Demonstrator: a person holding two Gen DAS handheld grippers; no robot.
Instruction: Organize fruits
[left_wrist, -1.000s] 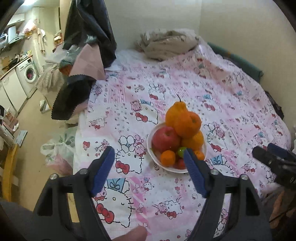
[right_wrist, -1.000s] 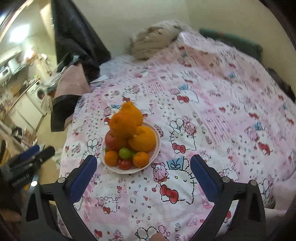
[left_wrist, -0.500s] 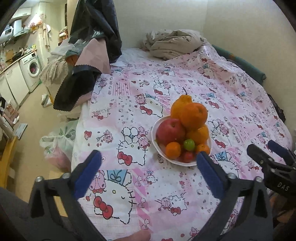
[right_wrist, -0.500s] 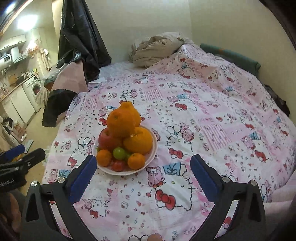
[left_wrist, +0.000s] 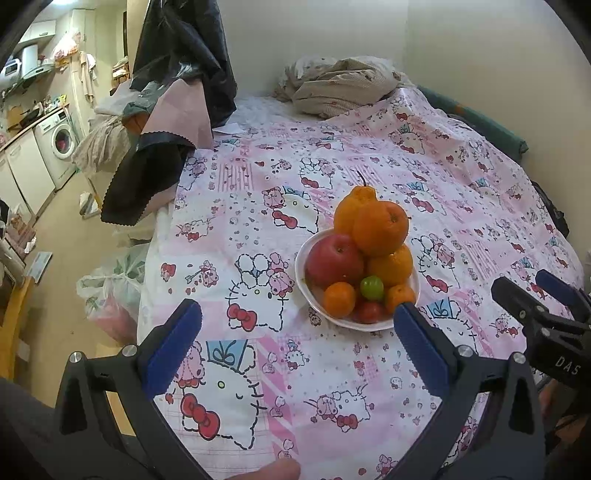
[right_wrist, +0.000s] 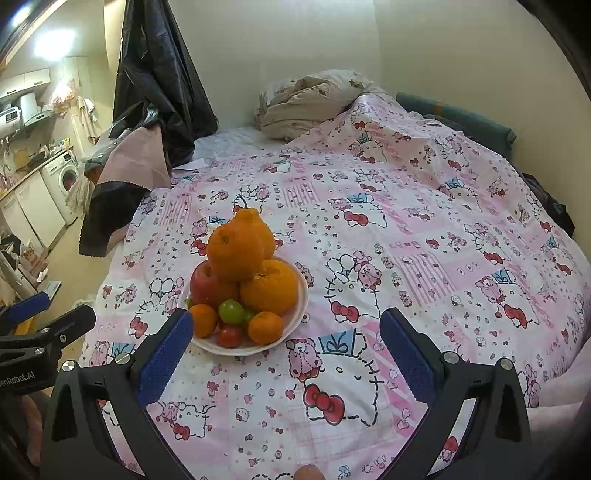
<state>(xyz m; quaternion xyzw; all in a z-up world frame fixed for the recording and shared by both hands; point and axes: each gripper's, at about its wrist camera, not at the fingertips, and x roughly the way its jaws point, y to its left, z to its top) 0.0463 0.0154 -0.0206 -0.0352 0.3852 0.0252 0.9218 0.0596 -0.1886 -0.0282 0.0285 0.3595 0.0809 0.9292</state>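
Both the left gripper (left_wrist: 297, 334) and right gripper (right_wrist: 286, 341) gape wide and empty, so I'd lift the top orange (left_wrist: 380, 229) off the bowl (left_wrist: 306, 295) gently.

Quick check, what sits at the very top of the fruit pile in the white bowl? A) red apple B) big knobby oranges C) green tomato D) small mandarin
B: two large knobby oranges crown the pile, above the red apple in the white bowl.
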